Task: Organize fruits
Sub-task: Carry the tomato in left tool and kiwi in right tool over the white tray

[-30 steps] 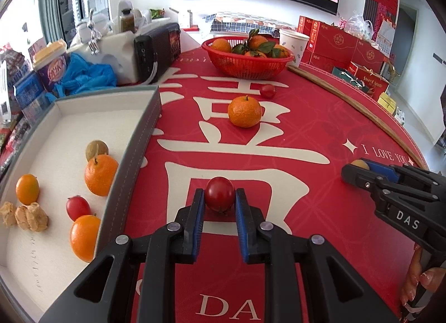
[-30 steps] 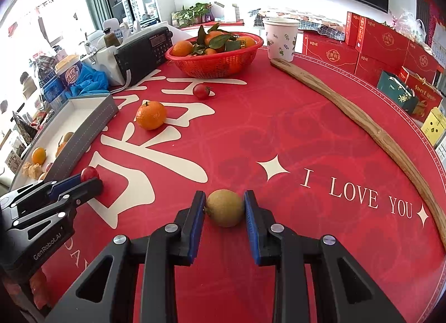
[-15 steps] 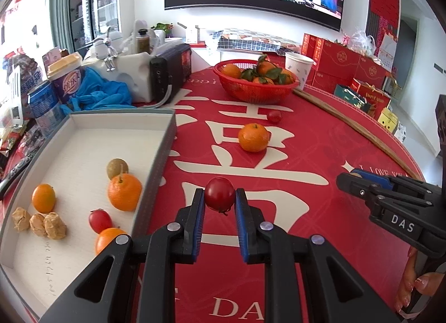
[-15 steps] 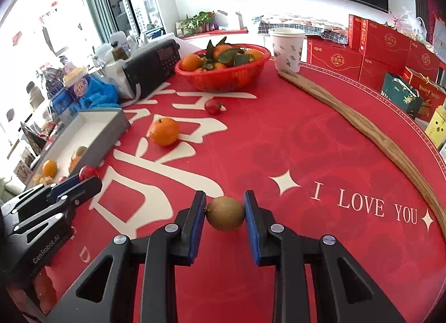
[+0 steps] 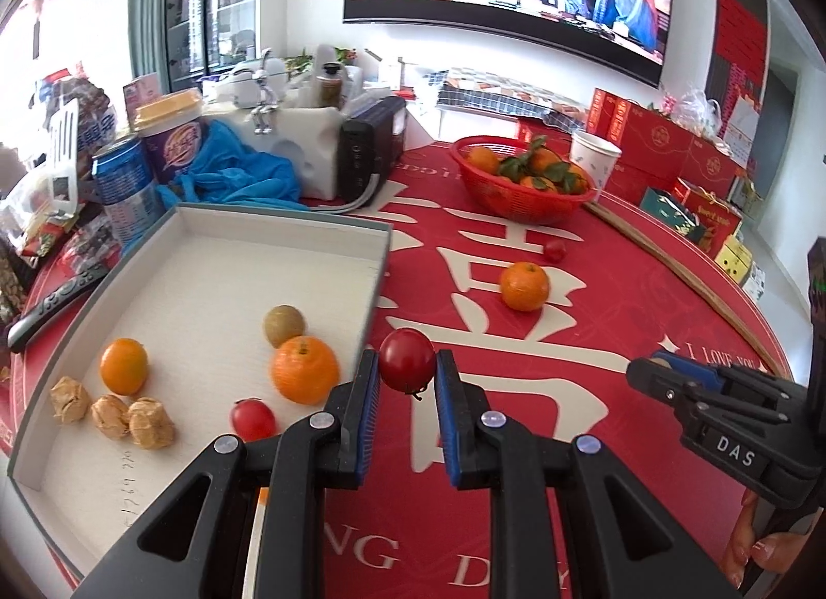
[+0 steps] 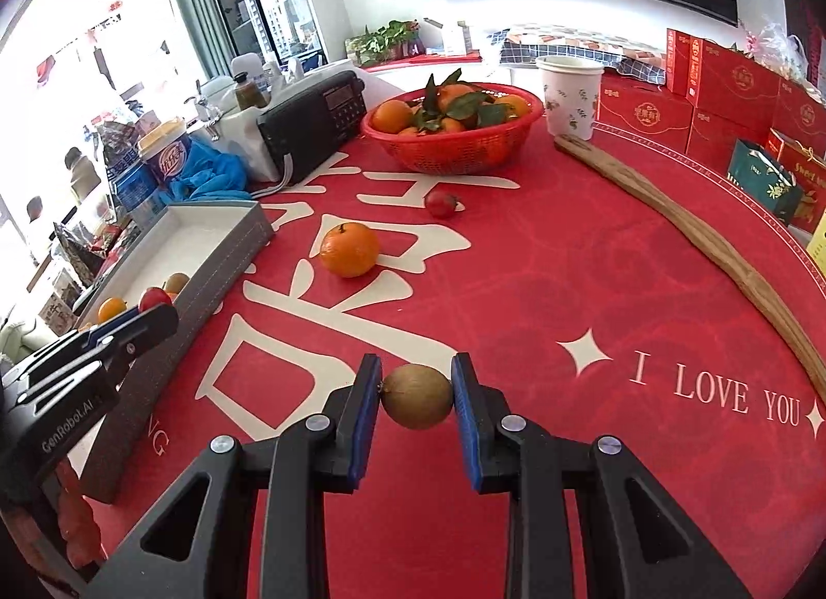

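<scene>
Left gripper (image 5: 408,382): your jaws hold the tomato (image 5: 407,359) beside the tray (image 5: 379,258), ready to drop in | Right gripper (image 6: 416,395): jaws hold the kiwi (image 6: 417,395) above the tabletop (image 6: 568,279), tray-bound next.

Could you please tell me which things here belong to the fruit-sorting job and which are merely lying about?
Job: cherry tomato in left gripper, kiwi in right gripper, tray, loose orange.

Lying about: radio, paper cup, wooden stick.

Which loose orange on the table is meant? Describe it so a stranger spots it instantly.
Start at the red basket of leafy oranges at the table's far side. Just in front lies a small red tomato; nearer still, on the white lettering, sits the lone orange, far bigger than the tomato.
</scene>
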Motion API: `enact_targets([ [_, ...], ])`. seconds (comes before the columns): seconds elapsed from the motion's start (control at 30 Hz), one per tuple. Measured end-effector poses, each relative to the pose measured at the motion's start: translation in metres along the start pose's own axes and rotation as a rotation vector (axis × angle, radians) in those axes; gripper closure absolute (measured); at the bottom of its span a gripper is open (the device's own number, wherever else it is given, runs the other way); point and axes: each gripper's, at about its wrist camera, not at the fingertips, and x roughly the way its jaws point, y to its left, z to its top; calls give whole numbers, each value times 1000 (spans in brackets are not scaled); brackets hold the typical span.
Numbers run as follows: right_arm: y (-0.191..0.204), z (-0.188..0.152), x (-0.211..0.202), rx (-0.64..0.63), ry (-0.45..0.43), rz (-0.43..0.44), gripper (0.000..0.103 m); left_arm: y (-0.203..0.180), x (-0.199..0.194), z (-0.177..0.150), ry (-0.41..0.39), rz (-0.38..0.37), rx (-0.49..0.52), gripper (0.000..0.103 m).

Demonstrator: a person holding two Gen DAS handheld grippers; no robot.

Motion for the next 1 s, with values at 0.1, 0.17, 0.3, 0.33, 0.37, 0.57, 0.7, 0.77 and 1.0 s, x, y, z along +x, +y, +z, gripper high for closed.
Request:
enact_targets([
  [0.1, 3, 0, 3, -3, 7, 4, 74, 8, -1, 1, -4, 8, -19, 80],
  [0.17, 4, 0, 4, -5, 9, 4, 74, 12, -3, 2, -8, 13, -27, 80],
  [0.3, 3, -1, 4, -3, 12, 5, 74, 19, -3, 2, -8, 25, -44, 80],
  [0.33, 3, -1, 5, -2, 13, 6, 74, 20, -3, 3, -7, 26, -46, 80],
  [0.37, 3, -1, 6, -1, 16, 6, 74, 21, -3, 3, -8, 28, -48, 80],
  [0.57, 4, 1, 8, 9, 24, 10, 74, 27, -6, 4, -17, 33, -60, 80],
  [0.7, 11, 0, 6, 1, 15, 15, 74, 33, -4, 4, -5, 38, -72, 80],
  [0.77, 15, 0, 6, -2, 14, 24, 74, 35, -3, 4, -2, 42, -76, 80],
  [1.0, 27, 0, 5, -10, 9, 47, 74, 43, -3, 5, -1, 59, -92, 80],
])
